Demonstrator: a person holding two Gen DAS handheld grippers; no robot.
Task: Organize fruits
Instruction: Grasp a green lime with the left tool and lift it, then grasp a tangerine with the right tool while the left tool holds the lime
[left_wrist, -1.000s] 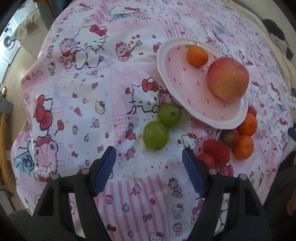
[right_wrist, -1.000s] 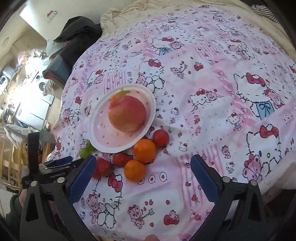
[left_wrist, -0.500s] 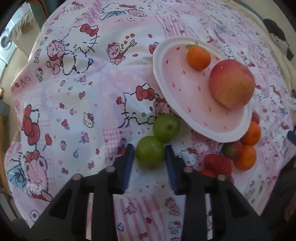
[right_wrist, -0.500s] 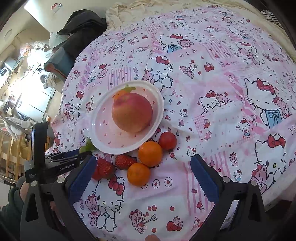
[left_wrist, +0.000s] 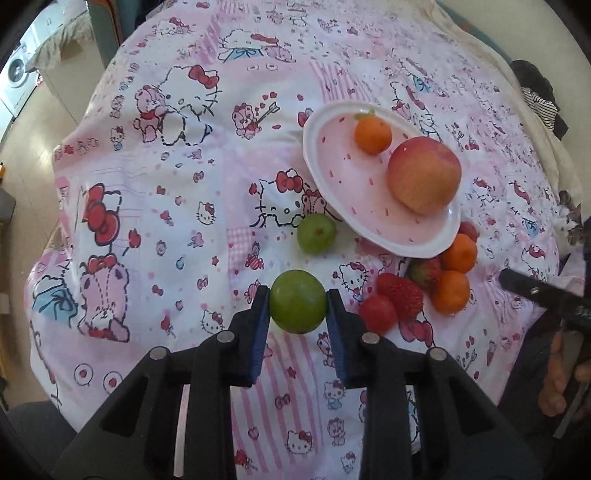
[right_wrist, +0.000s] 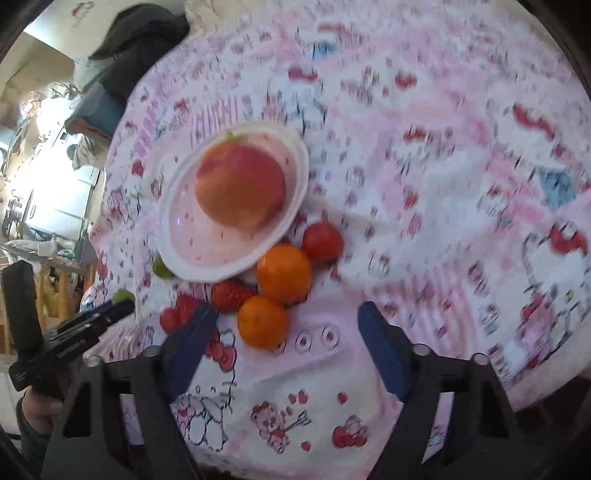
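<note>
Left gripper (left_wrist: 297, 314) pinches a green fruit (left_wrist: 297, 306) across its widest part, just short of the plate (left_wrist: 369, 221); the fruit looks firm, smooth and light. Right gripper (right_wrist: 284, 325), its jaws closing with nothing pressed between them, hovers at a tangerine (right_wrist: 262, 321).

A bed under a pink cartoon-cat sheet (left_wrist: 155, 206) fills both views. Past its far left corner stands a white washing machine (left_wrist: 16, 72) on pale floor (left_wrist: 26, 162). Dark clothing (right_wrist: 136, 33) lies heaped at the far edge; bright daylight floods the cluttered room beyond.
</note>
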